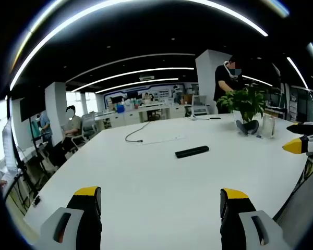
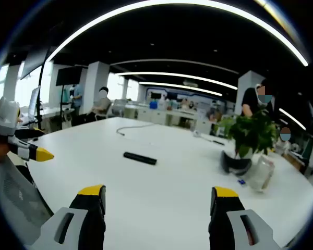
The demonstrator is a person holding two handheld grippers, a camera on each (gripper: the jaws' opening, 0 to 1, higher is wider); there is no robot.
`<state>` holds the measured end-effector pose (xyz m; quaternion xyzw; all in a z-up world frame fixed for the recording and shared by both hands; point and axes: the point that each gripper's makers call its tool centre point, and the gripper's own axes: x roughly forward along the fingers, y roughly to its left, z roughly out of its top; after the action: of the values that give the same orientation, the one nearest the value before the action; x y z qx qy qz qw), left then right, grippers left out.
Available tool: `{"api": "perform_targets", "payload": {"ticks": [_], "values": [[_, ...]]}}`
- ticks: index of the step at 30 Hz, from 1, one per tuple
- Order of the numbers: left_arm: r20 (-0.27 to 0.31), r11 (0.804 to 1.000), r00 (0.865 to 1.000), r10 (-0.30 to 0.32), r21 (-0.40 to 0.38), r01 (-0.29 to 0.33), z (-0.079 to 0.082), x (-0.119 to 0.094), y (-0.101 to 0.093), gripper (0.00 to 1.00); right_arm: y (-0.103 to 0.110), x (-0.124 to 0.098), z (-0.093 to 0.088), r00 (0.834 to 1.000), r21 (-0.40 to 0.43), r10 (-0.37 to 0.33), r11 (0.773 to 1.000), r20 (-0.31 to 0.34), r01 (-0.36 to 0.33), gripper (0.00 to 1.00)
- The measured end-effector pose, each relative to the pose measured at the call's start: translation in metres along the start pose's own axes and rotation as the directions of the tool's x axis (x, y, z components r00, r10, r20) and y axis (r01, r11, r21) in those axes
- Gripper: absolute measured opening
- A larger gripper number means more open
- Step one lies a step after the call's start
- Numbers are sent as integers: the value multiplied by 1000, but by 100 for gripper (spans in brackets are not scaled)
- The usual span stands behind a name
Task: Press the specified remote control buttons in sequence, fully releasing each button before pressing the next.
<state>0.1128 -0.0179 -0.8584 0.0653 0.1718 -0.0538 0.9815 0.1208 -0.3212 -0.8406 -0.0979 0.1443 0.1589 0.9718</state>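
Remote lies flat near potted plant (claws apart).

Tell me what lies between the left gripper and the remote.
Nothing: in the left gripper view only bare white table stretches from the open left gripper to the black remote. The cable lies farther off, beyond it.

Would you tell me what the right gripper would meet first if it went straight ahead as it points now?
Probably the bare white table; the right gripper stands open above it, the black remote slightly left of its line.

Both grippers' fingers apparently apart.
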Motion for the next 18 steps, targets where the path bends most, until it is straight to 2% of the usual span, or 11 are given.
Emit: {"api": "perform_targets", "payload": {"ticks": [18], "values": [[1,1000,1000,1,0,-1,-1,0,0,98,-2,-1,2,1000,18,-7,1000,14,7,87]]}}
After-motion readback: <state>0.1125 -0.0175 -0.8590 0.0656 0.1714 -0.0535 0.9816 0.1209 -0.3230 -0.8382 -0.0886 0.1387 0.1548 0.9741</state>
